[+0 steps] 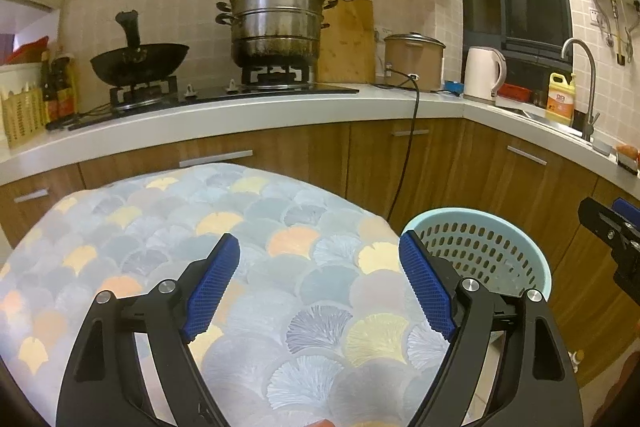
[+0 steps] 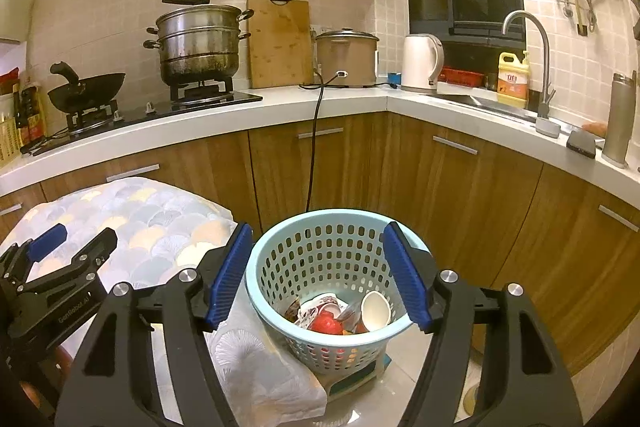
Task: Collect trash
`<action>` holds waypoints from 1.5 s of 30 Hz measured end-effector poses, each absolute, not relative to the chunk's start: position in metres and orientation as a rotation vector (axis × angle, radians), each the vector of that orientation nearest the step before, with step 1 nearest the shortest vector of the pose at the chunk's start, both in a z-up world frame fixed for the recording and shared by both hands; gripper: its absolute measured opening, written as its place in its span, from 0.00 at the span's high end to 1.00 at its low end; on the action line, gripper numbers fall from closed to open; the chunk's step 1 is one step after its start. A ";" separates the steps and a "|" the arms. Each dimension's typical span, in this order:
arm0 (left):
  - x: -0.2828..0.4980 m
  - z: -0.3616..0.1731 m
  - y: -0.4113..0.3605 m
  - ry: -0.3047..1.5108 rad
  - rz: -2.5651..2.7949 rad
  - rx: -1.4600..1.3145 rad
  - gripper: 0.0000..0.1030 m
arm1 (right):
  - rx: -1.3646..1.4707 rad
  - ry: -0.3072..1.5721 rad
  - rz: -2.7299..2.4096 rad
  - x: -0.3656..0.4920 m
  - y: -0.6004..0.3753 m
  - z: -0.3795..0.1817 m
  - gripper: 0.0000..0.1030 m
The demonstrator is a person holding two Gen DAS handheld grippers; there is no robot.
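The left gripper is hovering over the patterned cloth covering a table, its jaws spread wide and pinching nothing. The right gripper is hanging above the light blue perforated basket, jaws likewise spread and empty. The basket is standing on the floor just beside the cloth's draped edge. Trash is lying inside it: a white paper cup, a red item and a crumpled wrapper. A steamer pot is sitting on the counter behind.
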State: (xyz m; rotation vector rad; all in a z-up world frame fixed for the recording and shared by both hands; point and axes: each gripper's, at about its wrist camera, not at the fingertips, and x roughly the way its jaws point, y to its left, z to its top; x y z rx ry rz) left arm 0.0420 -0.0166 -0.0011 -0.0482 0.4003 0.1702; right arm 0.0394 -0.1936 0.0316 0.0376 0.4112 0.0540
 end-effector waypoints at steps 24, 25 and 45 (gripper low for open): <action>0.042 -0.001 -0.012 0.411 0.140 -0.089 0.17 | 0.043 0.429 0.058 0.043 -0.193 0.025 0.32; 0.042 -0.001 -0.011 0.412 0.138 -0.090 0.17 | 0.042 0.430 0.059 0.043 -0.192 0.025 0.32; 0.038 0.001 -0.016 0.404 0.108 -0.073 0.15 | 0.064 0.458 0.077 0.047 -0.196 0.020 0.32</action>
